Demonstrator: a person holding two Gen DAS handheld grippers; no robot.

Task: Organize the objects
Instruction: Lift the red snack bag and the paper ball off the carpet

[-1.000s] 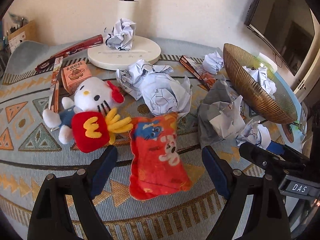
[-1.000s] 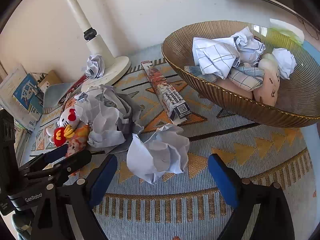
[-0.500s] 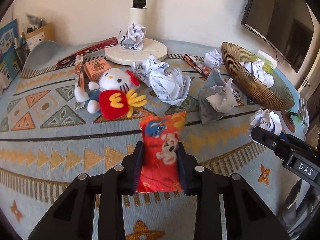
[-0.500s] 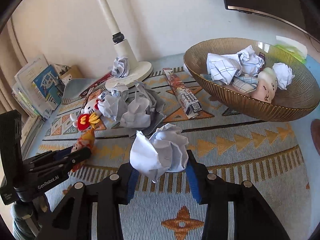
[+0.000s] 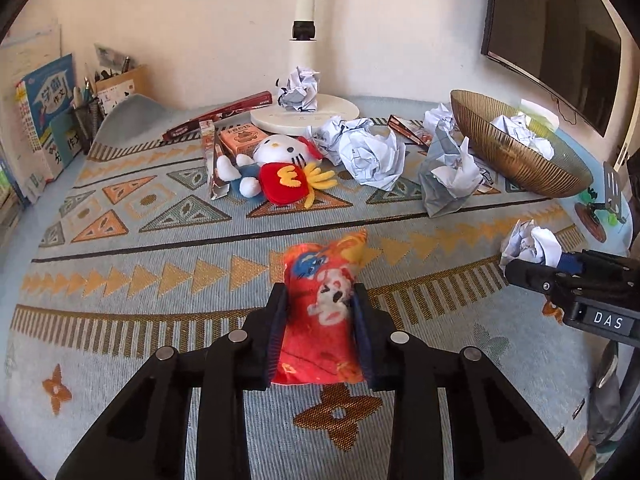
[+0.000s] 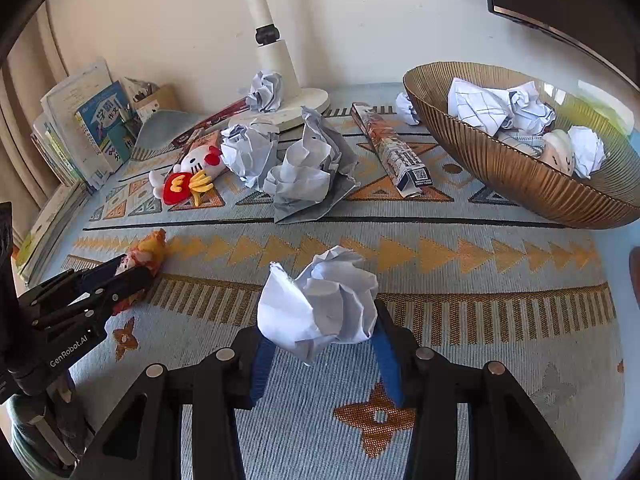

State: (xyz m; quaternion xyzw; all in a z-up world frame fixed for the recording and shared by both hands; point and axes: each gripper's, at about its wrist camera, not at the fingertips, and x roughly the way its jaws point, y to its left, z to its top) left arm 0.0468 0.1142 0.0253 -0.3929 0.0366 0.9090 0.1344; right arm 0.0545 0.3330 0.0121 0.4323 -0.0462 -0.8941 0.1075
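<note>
Tool work first: my left tool (image 5: 320, 316) grips a red pouch (image 5: 322, 304). My right tool (image 6: 320, 344) clamps a paper ball (image 6: 320, 304) above the table (image 6: 500, 320).

- The bowl (image 6: 520, 176) sits on the right side of the mat (image 6: 440, 320), with paper balls (image 6: 500, 106) in it
- The lamp base (image 5: 306, 116) is at the back, with a paper ball (image 5: 299, 89) on it
- The cat toy (image 5: 276, 164) lies left of the paper pile (image 5: 372, 154)
- Books (image 6: 96, 128) stand at the far left
</note>
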